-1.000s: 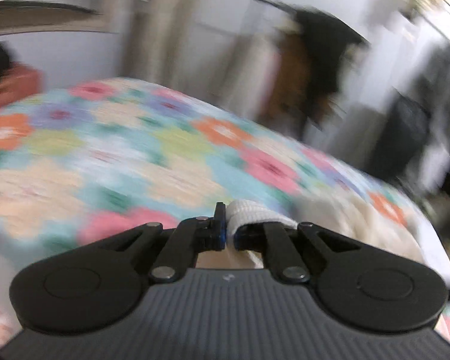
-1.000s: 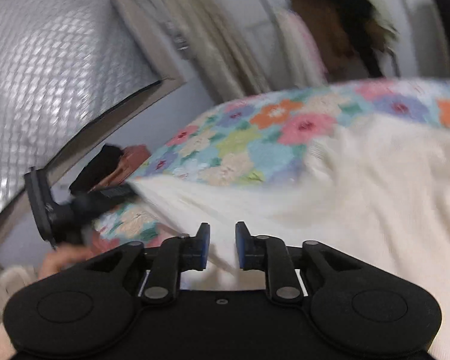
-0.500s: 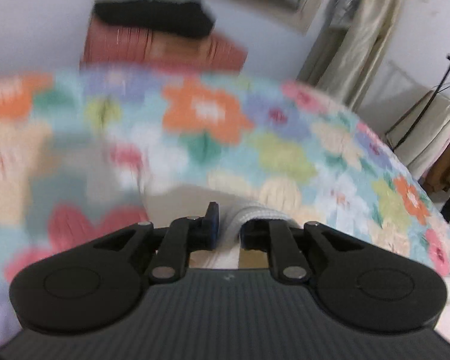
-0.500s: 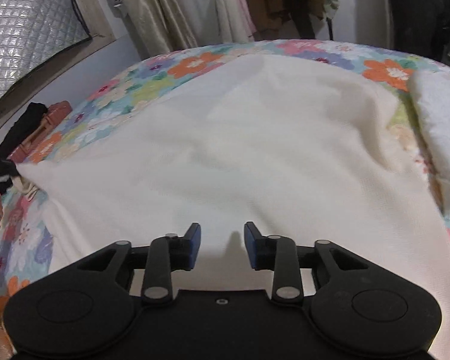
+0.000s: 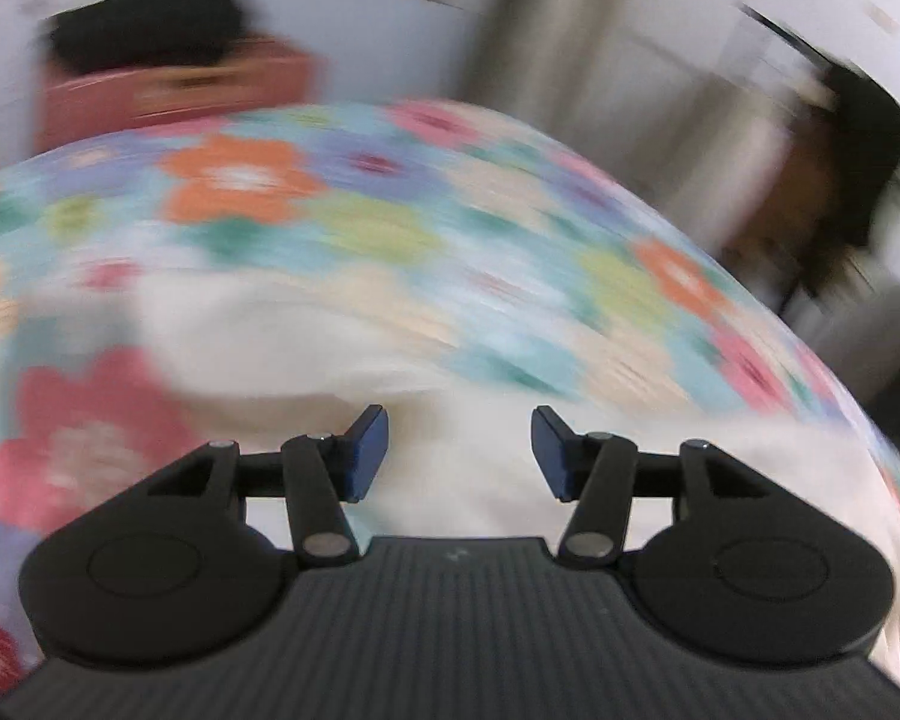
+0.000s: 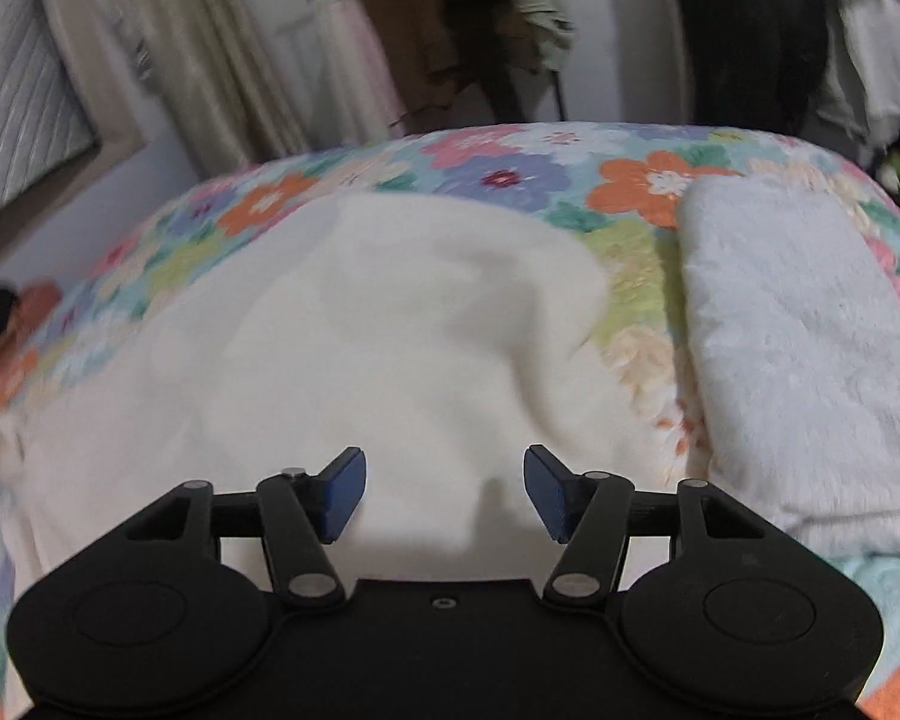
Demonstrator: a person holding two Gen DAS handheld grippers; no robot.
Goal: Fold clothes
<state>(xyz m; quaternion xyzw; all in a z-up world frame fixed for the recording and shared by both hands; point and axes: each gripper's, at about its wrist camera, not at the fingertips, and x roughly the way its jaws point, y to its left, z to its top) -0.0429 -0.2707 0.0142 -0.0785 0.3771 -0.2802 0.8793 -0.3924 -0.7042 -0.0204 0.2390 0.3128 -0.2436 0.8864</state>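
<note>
As both grippers, left (image 5: 459, 450) and right (image 6: 444, 492), have just opened empty, cream garment (image 6: 330, 360) lies spread on bed (image 6: 510, 174); folding remains, judged

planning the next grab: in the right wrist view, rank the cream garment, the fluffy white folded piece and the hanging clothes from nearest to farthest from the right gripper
From the right gripper:
1. cream garment, spread right ahead of its open jaws.
2. fluffy white folded piece, off to the right on the floral bedspread.
3. hanging clothes, beyond the bed's far edge.

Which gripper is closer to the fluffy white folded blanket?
Right. The right gripper hovers over the cream garment, beside the fluffy blanket; the left gripper's view doesn't show it.
</note>
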